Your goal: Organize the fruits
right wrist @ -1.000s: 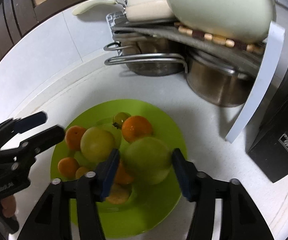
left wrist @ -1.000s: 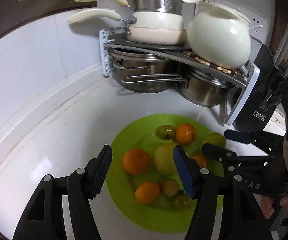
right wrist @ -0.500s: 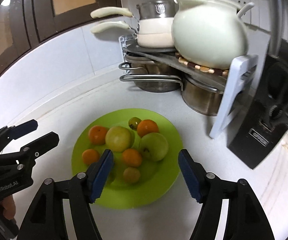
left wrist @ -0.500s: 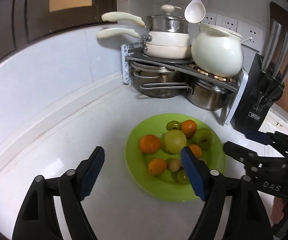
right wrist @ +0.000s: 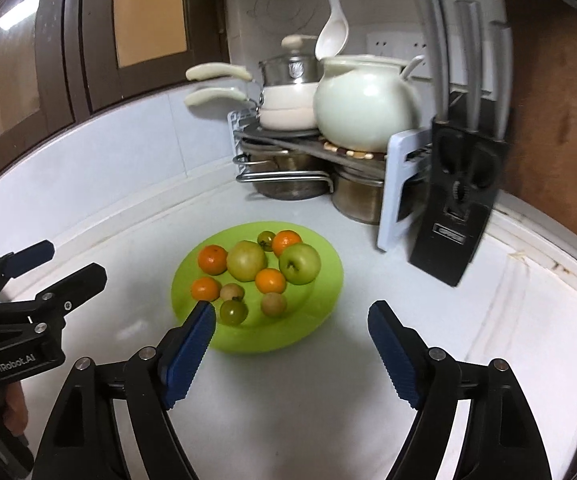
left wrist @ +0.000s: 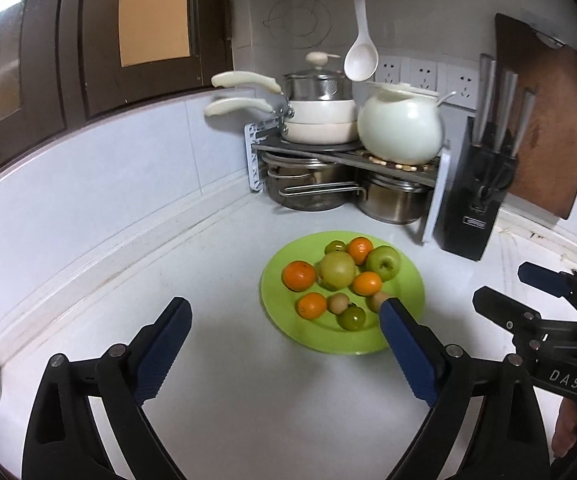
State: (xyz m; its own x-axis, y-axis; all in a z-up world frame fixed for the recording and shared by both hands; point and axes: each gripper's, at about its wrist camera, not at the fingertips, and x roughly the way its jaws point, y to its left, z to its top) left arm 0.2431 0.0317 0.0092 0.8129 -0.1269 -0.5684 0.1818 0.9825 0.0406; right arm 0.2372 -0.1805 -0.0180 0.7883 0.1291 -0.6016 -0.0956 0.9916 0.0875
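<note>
1. Your left hand-held gripper hangs above the white tabletop, spread wide, nothing between its blue pads. Its right pad overlaps the near rim of the green plate in the left wrist view.
2. Your right hand-held gripper is likewise spread wide and empty, poised over the tabletop on the near side of the plate.
3. Each gripper shows at the edge of the other's view, well apart from the fruit.
4. All fruit sits on the green plate, clustered:
   - a green apple at the right of the pile, a larger yellow-green fruit just beside it on the left;
   - four oranges: one far, one left, one centre, one near-left;
   - two small dark-green fruits, one far, one near;
   - two small tan fruits toward the near side.
5. Behind the plate, in the corner: a rack carrying a white pot and stacked pans, with steel pots beneath.
6. A black knife block stands to the right of the rack, with a wooden board leaning behind it.
</note>
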